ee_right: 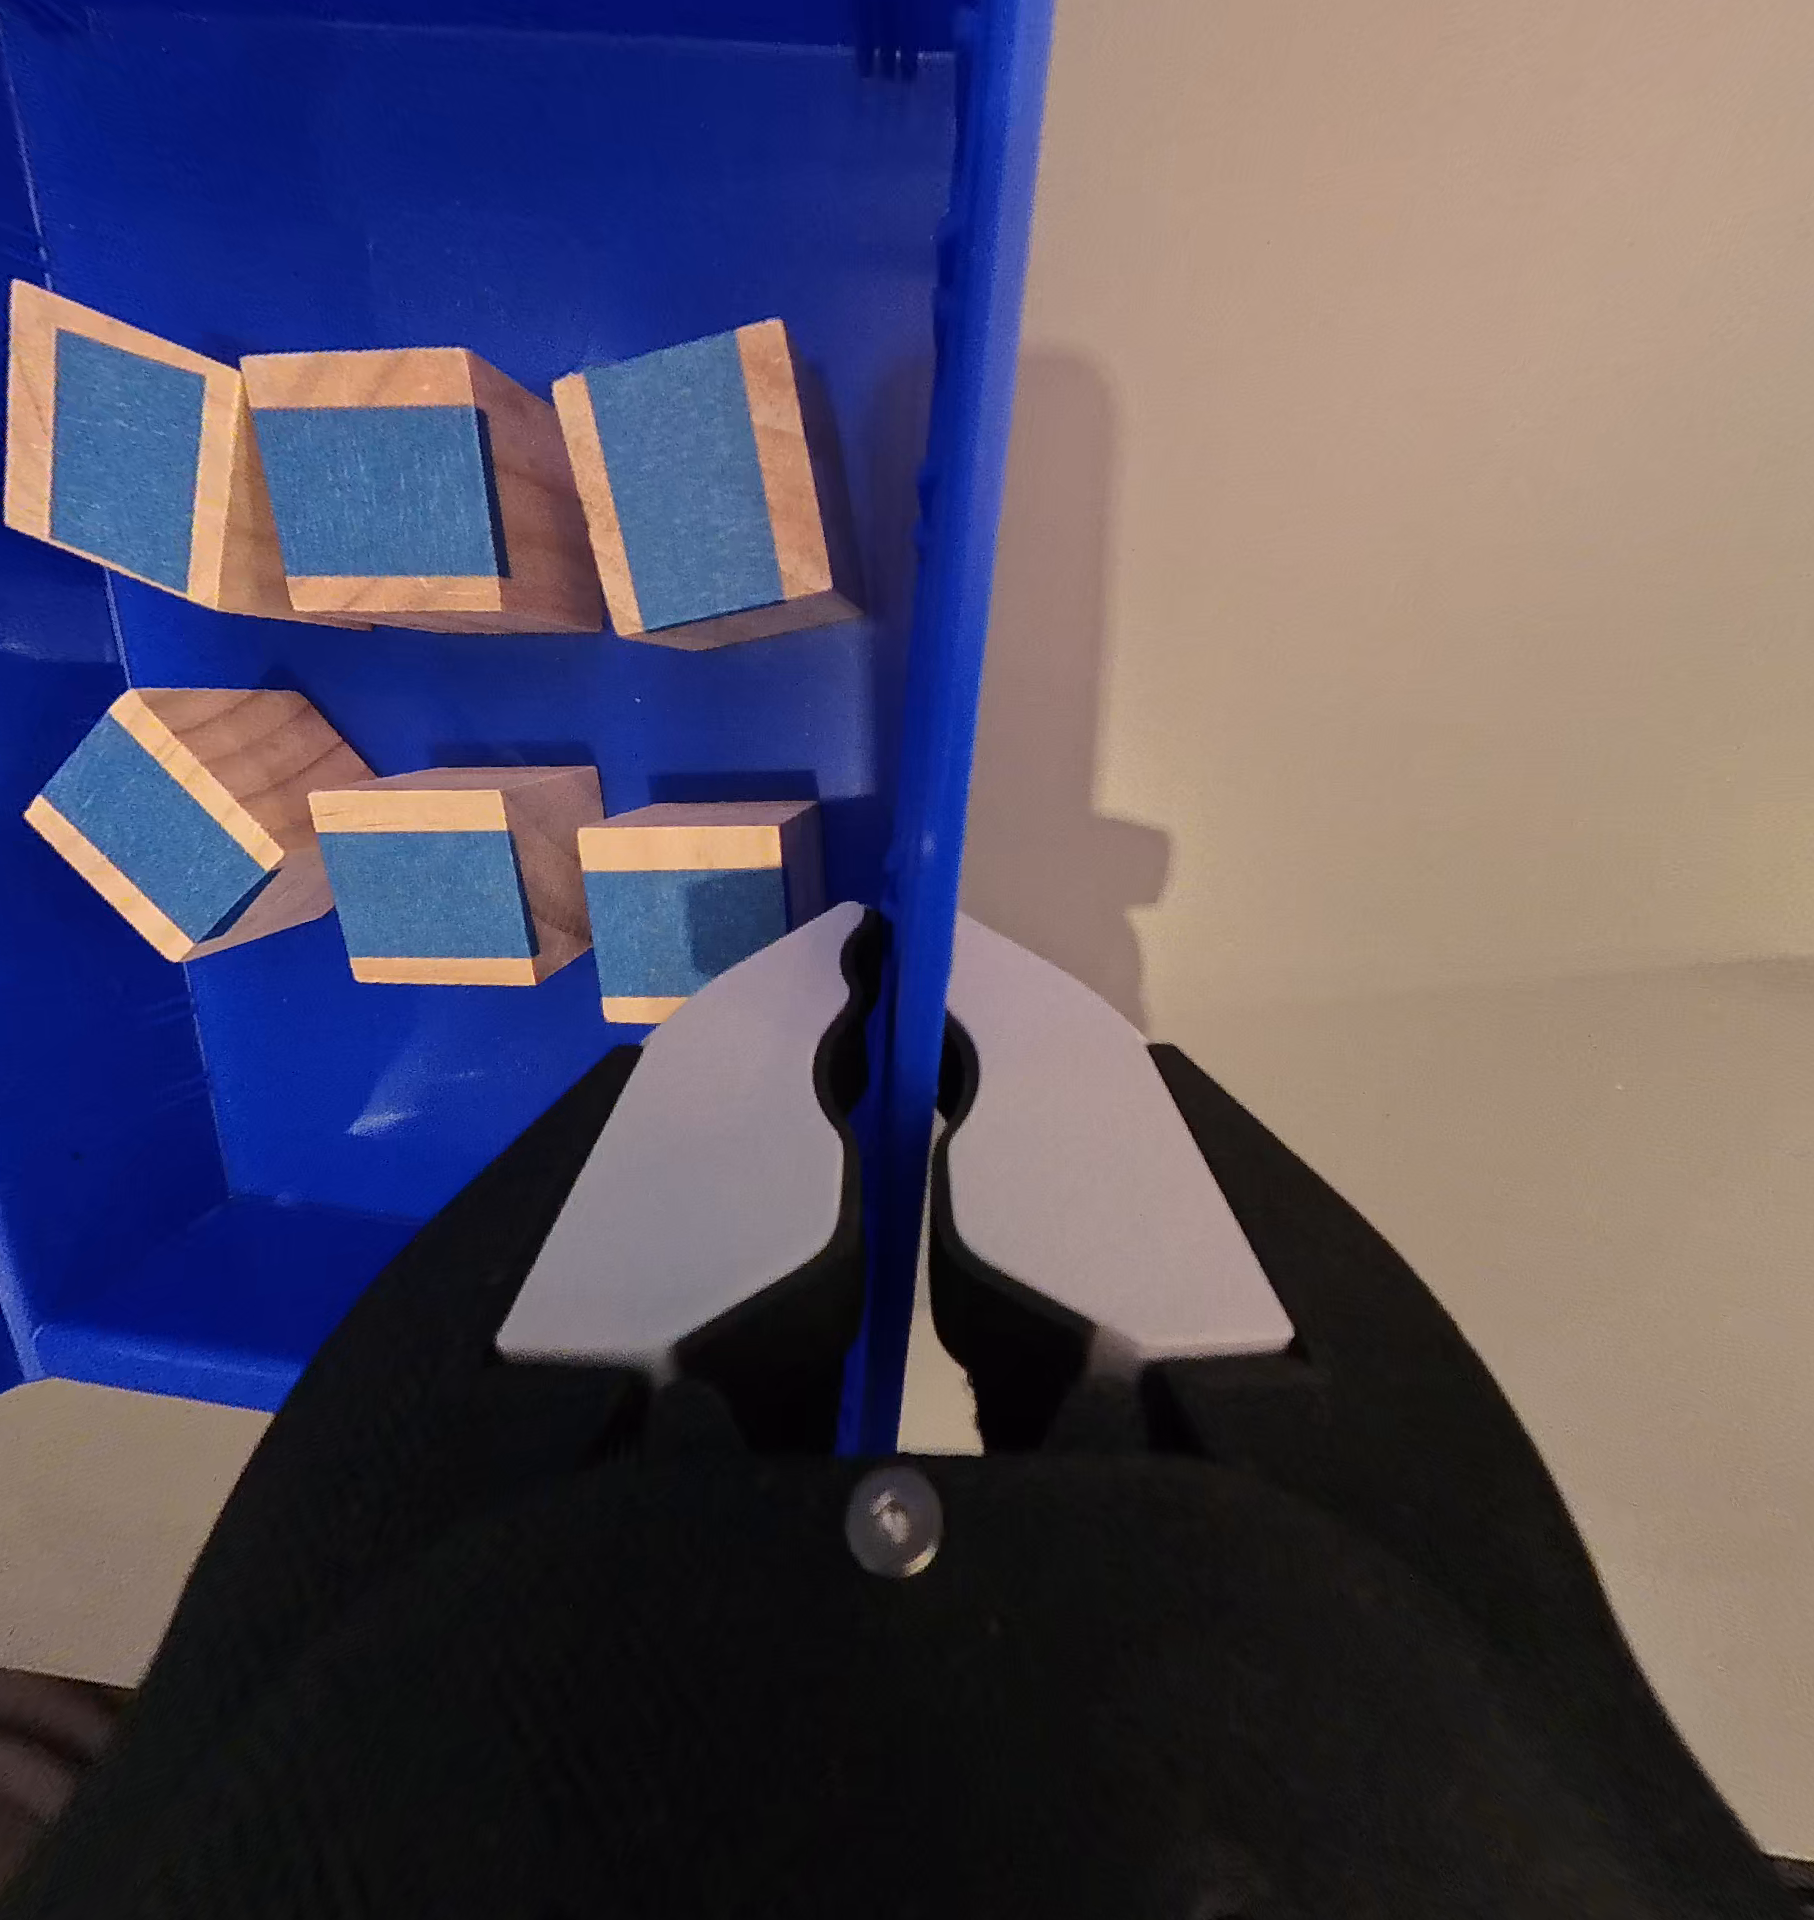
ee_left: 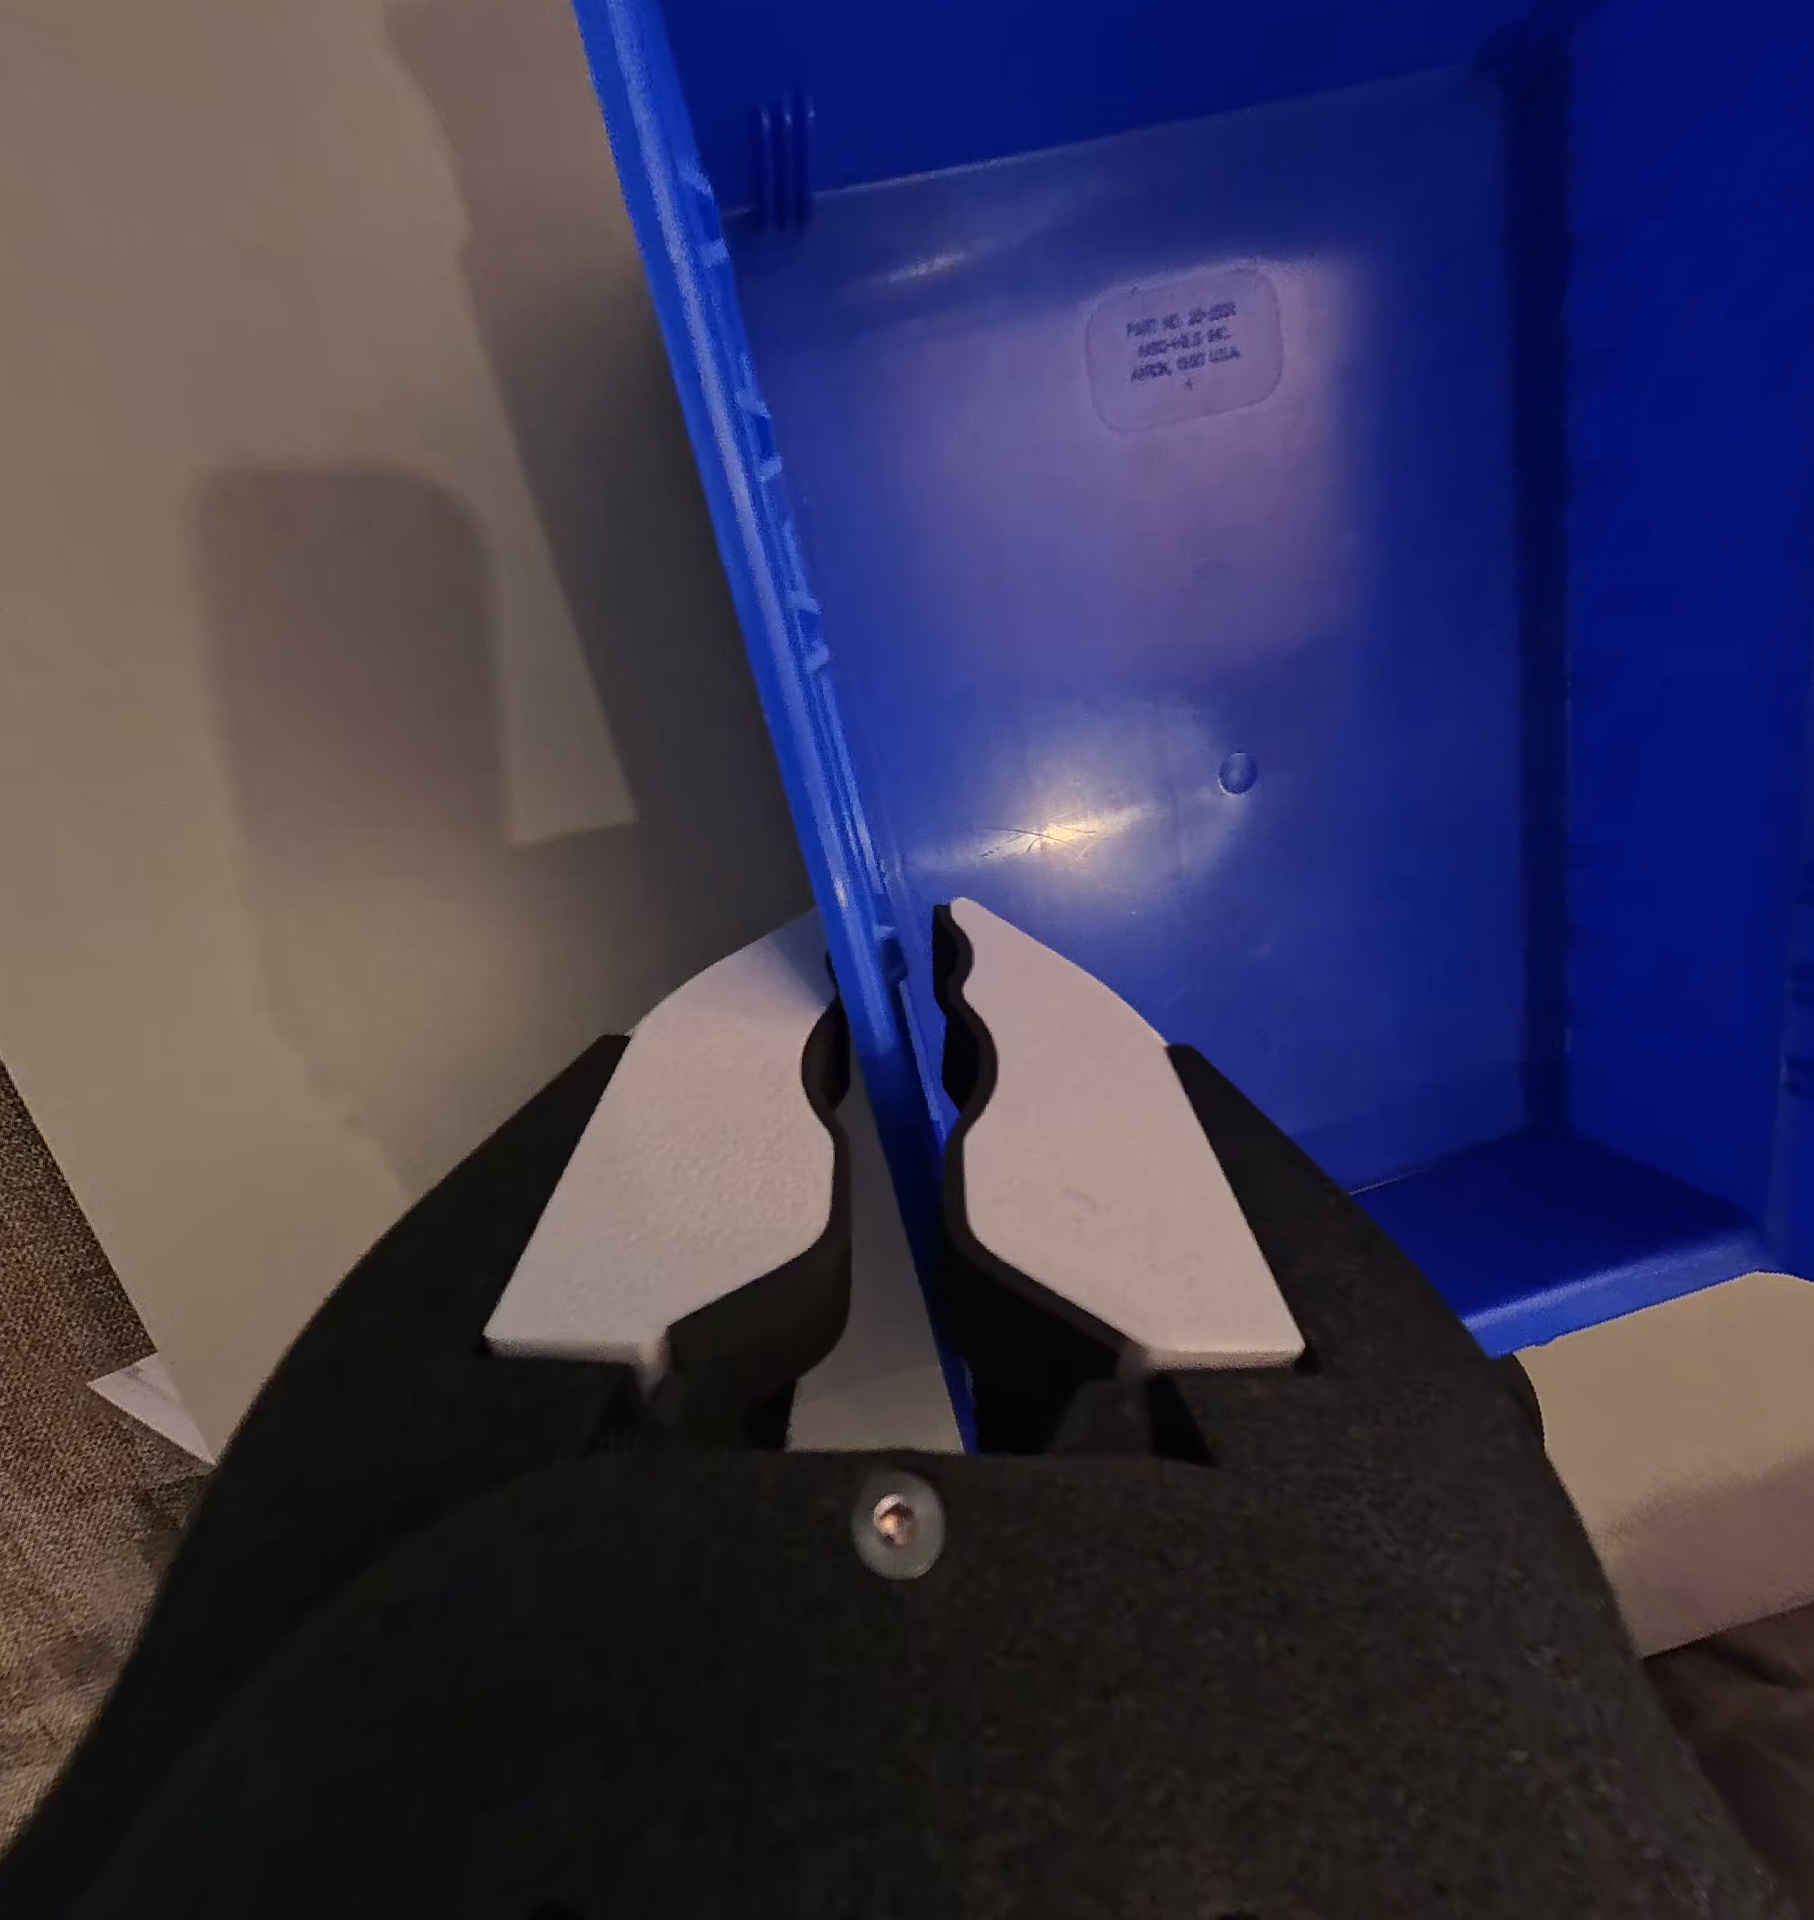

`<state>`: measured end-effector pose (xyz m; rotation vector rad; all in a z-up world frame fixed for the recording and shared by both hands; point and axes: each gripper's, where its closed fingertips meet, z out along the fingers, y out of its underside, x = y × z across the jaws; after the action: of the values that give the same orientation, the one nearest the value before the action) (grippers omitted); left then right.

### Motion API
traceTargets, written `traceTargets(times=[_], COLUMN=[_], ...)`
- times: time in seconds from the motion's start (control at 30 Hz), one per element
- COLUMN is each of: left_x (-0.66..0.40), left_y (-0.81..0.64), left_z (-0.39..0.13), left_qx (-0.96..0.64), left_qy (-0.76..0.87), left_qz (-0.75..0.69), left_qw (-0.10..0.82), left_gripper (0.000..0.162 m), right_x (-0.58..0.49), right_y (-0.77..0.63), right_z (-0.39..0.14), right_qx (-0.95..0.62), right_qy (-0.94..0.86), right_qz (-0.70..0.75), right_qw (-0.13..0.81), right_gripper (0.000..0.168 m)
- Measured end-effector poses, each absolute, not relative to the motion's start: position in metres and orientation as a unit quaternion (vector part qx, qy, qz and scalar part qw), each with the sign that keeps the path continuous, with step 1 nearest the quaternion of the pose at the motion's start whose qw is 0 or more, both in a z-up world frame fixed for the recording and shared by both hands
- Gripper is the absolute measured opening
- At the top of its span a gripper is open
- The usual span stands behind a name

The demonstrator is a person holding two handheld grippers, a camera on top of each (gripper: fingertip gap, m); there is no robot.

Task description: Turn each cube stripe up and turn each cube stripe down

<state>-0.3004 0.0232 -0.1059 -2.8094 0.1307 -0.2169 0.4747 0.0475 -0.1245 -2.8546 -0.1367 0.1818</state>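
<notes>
Left wrist view: the left gripper (ee_left: 887, 961) is closed down on the left side wall of a blue bin (ee_left: 1142, 582), one finger outside the wall and one inside, the jaws only as far apart as the wall is thick. This end of the bin floor is bare. A moulded panel of small raised lettering (ee_left: 1183, 348) sits on the floor, and embossed marks run along the rim; neither is given here. The bin rests on a pale table (ee_left: 311, 520), and carpet (ee_left: 9, 1247) shows at lower left.

Right wrist view: the right gripper (ee_right: 903, 940) pinches the bin's right wall (ee_right: 986, 520) in the same way, its jaws nearly closed with the wall between them. Six wooden cubes (ee_right: 690, 488) lie on the bin floor to the left of the jaws, none between them. Three make a far row, with two of them touching, and three make a near row. All show a blue stripe face toward the camera. The nearest cube (ee_right: 679, 909) lies just beside the inner finger (ee_right: 757, 1091), whose tip covers its lower corner; whether they touch I cannot tell. The cubes carry no writing.
</notes>
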Motion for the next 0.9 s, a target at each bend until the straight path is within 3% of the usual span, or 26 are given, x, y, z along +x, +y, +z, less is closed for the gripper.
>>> traceTargets(times=[0.2,0.9], left_x=[-0.299,-0.297], left_y=[0.029,0.023], left_z=[-0.094,-0.100], left_qx=[-0.974,-0.981], left_qy=[0.036,0.031], left_qz=[-0.104,-0.095], left_qw=[0.198,0.166], left_gripper=[0.018,0.019], right_x=[0.477,0.477], right_y=[0.047,0.048], right_z=[-0.124,-0.123], right_qx=[-0.988,-0.988], right_qy=[-0.045,-0.050], right_qz=[0.056,0.041], right_qw=[0.140,0.140], right_gripper=[0.012,0.015])
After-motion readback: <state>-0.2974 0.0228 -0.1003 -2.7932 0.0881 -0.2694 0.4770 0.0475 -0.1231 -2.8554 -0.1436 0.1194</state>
